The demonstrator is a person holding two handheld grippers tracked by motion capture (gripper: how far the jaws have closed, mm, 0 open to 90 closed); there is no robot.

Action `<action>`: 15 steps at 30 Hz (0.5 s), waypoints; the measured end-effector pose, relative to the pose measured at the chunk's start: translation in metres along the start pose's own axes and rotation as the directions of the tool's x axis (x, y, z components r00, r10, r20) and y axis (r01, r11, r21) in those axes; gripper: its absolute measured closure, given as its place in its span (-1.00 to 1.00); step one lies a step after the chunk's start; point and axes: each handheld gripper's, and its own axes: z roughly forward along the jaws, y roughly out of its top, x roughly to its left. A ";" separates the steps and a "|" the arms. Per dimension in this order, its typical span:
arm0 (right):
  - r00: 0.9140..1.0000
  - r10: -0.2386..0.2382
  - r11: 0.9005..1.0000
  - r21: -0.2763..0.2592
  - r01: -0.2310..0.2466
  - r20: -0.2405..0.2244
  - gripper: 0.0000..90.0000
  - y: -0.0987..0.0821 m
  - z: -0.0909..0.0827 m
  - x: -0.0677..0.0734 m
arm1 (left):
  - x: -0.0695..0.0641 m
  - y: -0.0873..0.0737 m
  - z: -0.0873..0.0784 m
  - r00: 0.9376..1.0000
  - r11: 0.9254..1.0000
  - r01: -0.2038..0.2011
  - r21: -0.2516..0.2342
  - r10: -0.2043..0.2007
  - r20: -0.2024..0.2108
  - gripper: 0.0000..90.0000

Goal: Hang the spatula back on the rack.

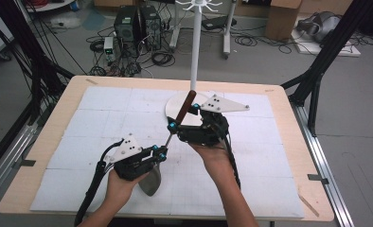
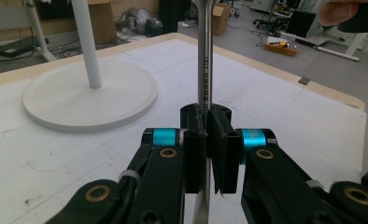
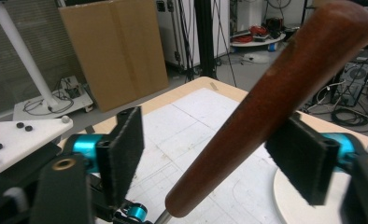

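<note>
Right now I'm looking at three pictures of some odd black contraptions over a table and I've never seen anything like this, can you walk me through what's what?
No robot here: a person holds a hand-operated gripper in each hand. The high view looks down on a wooden table covered with white gridded sheets. The other two pictures come from small cameras riding on each gripper, looking out along its two black jaws.

On the table stands a white rack: a round base with a tall pole and hooks on top.

Both grippers meet on one utensil, a metal spatula or turner. The left gripper is clamped on its thin steel shaft, with the blade hanging below the hand. The right gripper sits around the brown wooden handle; its jaws are apart, with a gap visible on one side at least, so it isn't squeezing.
</note>
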 end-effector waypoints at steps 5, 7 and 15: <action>1.000 -0.002 1.000 -0.007 0.002 0.003 -0.15 0.005 0.003 0.004 | -0.001 0.002 -0.001 1.000 1.000 0.006 -0.006 -0.006 -0.011 0.86; 1.000 -0.003 1.000 -0.004 0.003 0.002 -0.09 0.007 0.005 0.006 | -0.001 0.003 -0.001 1.000 1.000 0.008 -0.010 -0.008 -0.012 0.87; 1.000 -0.013 1.000 -0.021 0.012 -0.004 0.25 0.012 0.008 0.011 | 0.000 0.004 -0.003 1.000 1.000 0.010 -0.020 -0.010 -0.014 0.86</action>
